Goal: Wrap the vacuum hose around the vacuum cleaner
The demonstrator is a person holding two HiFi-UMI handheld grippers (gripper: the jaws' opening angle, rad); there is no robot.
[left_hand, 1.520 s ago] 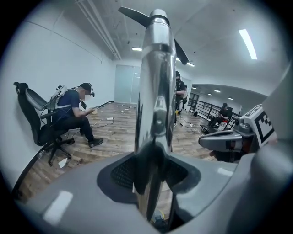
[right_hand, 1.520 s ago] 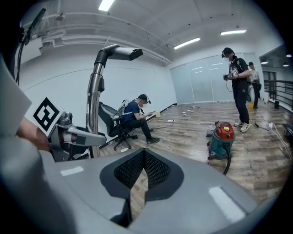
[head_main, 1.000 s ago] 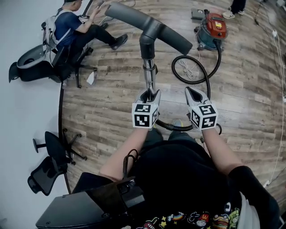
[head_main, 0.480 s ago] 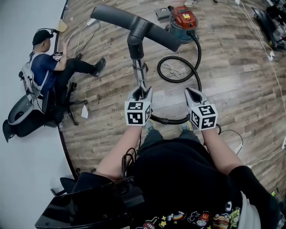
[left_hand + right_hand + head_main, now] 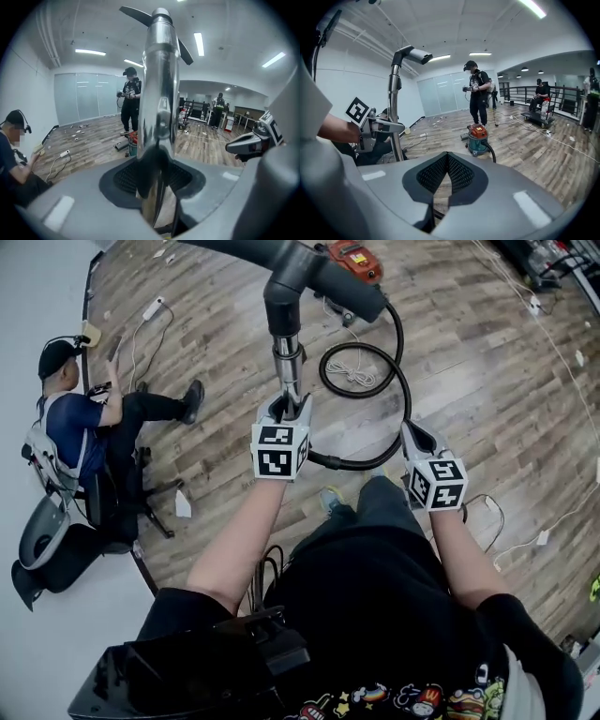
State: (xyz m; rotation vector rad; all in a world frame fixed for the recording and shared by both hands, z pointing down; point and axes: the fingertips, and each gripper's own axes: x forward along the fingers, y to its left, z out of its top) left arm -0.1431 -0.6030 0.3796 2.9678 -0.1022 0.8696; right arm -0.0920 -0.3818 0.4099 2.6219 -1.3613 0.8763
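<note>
My left gripper (image 5: 284,409) is shut on the metal wand (image 5: 288,367), which stands upright with the grey floor head (image 5: 309,266) on top. In the left gripper view the wand (image 5: 161,93) fills the space between the jaws of the left gripper (image 5: 157,168). The black hose (image 5: 370,352) loops on the floor from the red vacuum cleaner (image 5: 354,253) and curves below both grippers. My right gripper (image 5: 413,434) hangs right beside the hose, jaws shut, nothing seen between them. The right gripper view shows the right gripper (image 5: 447,161), the vacuum cleaner (image 5: 478,139) and the wand (image 5: 395,117).
A coiled white cord (image 5: 354,376) lies inside the hose loop. A person (image 5: 84,418) sits on the floor at left by an office chair (image 5: 56,554). Another person (image 5: 478,91) stands behind the vacuum cleaner. A thin cable (image 5: 487,512) lies at right.
The head view has swung, so the vacuum cleaner now sits at the top edge. My left gripper has risen with the wand. The right gripper stays shut beside the hose.
</note>
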